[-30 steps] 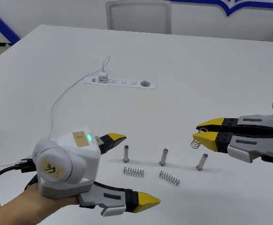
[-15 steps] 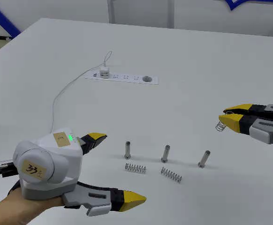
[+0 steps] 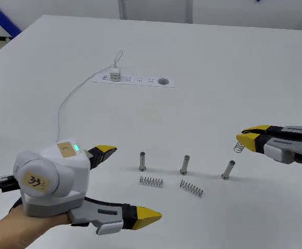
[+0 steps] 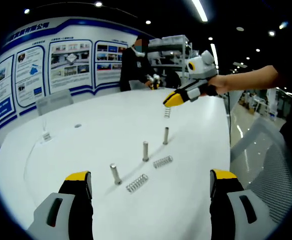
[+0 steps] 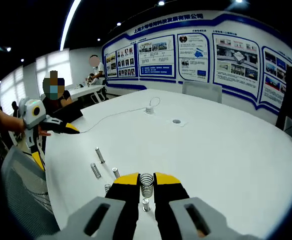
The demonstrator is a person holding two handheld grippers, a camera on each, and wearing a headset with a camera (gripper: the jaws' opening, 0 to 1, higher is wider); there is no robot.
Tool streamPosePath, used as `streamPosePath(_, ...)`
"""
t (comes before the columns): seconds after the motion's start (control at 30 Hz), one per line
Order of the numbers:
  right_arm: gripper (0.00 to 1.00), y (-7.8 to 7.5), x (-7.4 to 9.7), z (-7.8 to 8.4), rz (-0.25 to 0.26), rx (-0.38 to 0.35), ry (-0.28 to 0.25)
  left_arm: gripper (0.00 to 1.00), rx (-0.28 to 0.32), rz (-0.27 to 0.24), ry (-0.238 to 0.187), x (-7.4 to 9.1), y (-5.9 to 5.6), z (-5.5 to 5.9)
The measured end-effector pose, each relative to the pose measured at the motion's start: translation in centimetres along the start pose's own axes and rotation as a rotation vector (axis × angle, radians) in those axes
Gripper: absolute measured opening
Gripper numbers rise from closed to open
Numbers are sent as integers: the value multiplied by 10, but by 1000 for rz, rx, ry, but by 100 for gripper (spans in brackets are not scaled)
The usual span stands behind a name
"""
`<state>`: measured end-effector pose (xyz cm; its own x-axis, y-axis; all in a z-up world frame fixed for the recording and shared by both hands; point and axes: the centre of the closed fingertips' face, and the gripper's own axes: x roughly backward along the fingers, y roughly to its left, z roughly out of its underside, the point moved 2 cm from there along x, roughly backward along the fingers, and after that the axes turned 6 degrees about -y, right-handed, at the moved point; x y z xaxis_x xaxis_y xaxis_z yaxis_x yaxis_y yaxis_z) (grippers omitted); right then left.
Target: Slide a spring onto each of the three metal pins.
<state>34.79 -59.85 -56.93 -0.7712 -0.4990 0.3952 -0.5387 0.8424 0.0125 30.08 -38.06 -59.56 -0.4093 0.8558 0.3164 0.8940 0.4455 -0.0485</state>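
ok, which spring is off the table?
The spring pinched in the right gripper, clear of the table. The other two lie flat: one by the left pin, one by the middle pin.

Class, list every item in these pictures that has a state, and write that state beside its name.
left gripper: open, empty
right gripper: shut on held spring
held spring: gripped, on no pin
left pin: upright, bare
middle pin: upright, bare
right pin: upright, bare
left loose spring: lying flat
right loose spring: lying flat
power strip: one plug inserted
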Motion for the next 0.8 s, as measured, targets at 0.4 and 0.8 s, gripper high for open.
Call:
streamPosePath(0.4,11,-2,-9,11,31,-4,15,100,20,-10,-10,-5,1,0)
streamPosePath(0.8,11,1,-12,24,33,-31,42,100,26,-10,-4,-7,-3,2)
